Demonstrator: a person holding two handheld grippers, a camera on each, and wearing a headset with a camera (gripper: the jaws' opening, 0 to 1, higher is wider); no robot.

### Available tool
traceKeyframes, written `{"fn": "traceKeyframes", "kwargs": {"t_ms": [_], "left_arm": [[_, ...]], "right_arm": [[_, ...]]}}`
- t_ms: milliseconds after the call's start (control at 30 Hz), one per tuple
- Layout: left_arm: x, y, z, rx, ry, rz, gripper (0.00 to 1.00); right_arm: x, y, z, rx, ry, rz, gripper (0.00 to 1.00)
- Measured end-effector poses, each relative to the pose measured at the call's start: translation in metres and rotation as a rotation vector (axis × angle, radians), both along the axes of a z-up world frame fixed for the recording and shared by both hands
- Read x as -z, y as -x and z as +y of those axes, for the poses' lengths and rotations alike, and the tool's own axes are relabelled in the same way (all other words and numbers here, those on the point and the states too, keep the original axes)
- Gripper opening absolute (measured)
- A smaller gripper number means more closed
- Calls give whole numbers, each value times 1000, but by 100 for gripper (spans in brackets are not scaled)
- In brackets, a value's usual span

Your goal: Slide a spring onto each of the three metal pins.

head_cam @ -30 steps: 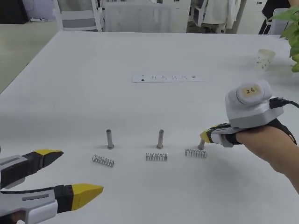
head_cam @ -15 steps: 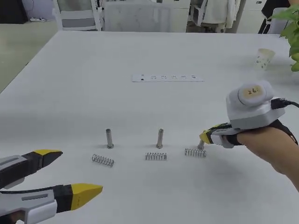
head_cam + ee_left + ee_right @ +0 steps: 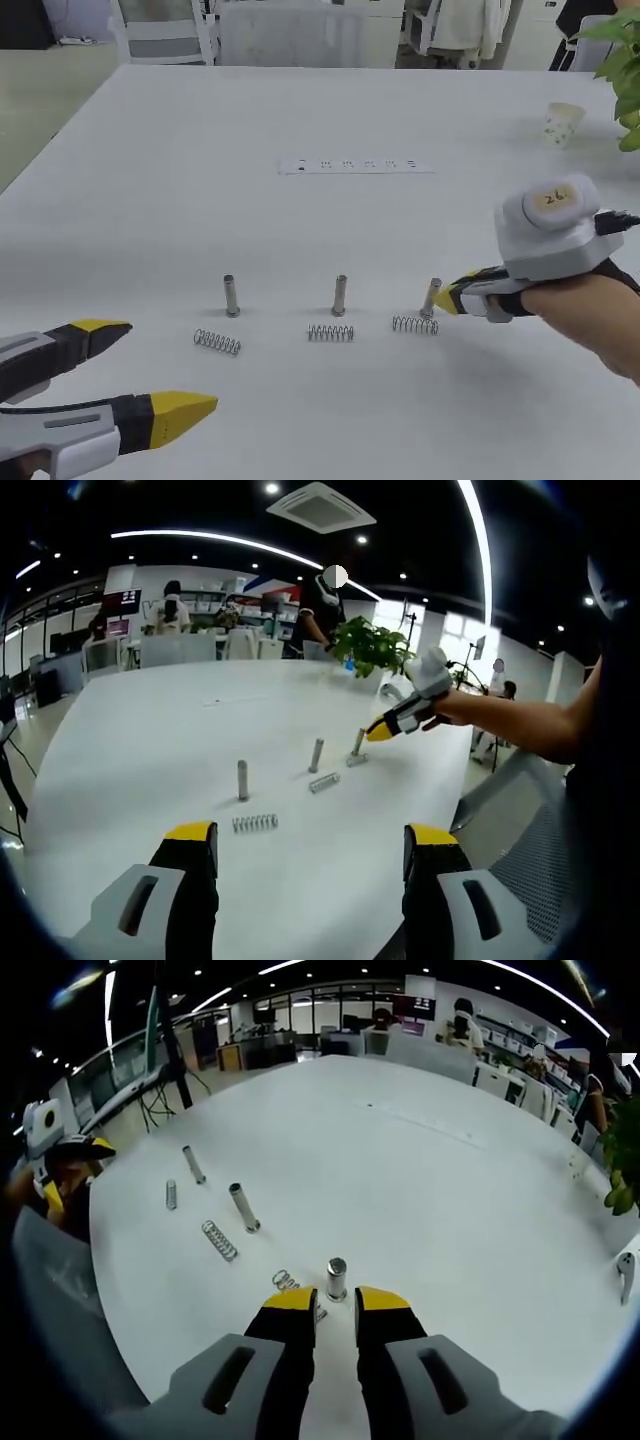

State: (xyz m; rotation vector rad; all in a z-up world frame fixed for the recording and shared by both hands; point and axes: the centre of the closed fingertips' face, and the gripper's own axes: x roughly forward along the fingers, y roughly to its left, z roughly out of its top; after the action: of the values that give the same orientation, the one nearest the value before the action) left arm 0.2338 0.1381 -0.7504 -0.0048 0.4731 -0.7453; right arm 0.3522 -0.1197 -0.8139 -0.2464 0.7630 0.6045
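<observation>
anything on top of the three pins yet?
No. Left pin, middle pin and right pin show bare tops; left spring, middle spring and right spring lie flat on the table. In the right gripper view, the right gripper covers part of the right spring.

A large white table (image 3: 300,110) carried a white power strip (image 3: 355,166) and a paper cup (image 3: 564,124) near a leafy plant (image 3: 625,60). Chairs (image 3: 165,35) stood at its far edge; light strips (image 3: 250,545) crossed the ceiling.
</observation>
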Motion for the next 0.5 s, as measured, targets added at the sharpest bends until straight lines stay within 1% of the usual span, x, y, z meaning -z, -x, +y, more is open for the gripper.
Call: {"fn": "traceKeyframes", "kwargs": {"t_ms": [167, 267, 500], "left_arm": [[1, 1, 0, 0, 2, 2, 72], [1, 1, 1, -1, 1, 4, 72], [2, 2, 4, -8, -2, 9, 71]], "right_arm": [[9, 8, 6, -48, 6, 37, 13], [12, 10, 8, -69, 9, 48, 13], [21, 19, 17, -140, 41, 67, 12]]}}
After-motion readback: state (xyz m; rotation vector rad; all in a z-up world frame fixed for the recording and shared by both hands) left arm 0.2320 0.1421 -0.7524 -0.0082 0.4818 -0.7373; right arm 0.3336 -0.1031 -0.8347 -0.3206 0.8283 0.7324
